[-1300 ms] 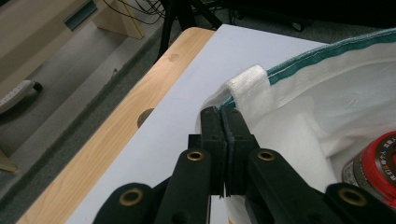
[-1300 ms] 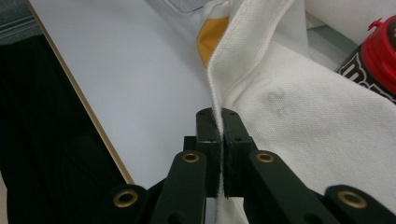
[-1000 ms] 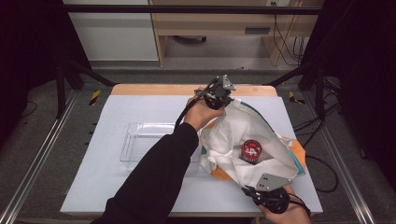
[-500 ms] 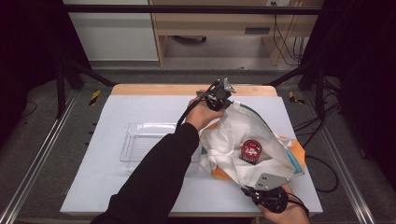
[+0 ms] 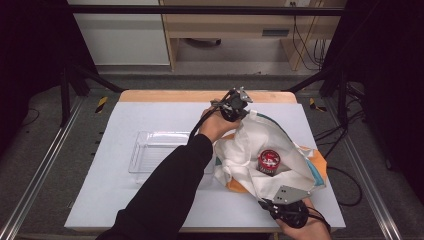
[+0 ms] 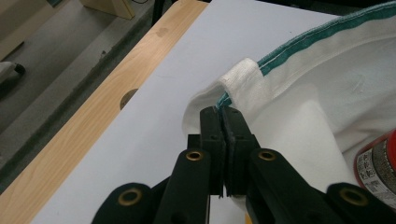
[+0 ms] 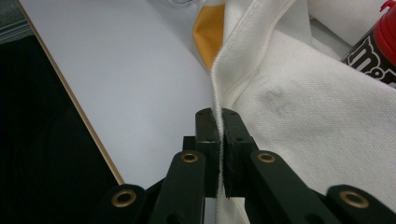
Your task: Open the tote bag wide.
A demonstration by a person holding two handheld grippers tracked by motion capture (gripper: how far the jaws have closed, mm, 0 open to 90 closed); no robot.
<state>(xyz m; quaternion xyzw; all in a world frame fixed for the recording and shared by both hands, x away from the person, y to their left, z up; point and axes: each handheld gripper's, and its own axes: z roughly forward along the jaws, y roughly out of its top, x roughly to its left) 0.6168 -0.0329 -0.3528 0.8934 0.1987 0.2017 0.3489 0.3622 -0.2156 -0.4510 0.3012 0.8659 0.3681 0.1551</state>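
Note:
A white cloth bag (image 5: 280, 137) with a green-trimmed rim and orange panels lies spread open on the right half of the table. Inside it stands a red-lidded can (image 5: 270, 161), whose edge also reaches the left gripper view (image 6: 379, 164) and the right gripper view (image 7: 373, 39). My left gripper (image 5: 239, 106) is at the bag's far rim, shut on the green-edged hem (image 6: 223, 108). My right gripper (image 5: 276, 201) is near the table's front edge, shut on the bag's near white hem (image 7: 217, 114). The two hold the bag's mouth stretched apart.
A clear plastic tray (image 5: 156, 152) sits left of the bag, partly under my left forearm. The table has a white top (image 5: 150, 115) with a wooden strip along its far edge (image 5: 200, 95). Metal rails run along both sides.
The left gripper has shifted slightly with the bag's far rim, pulling the cloth a little tauter. The right gripper has stayed where it was.

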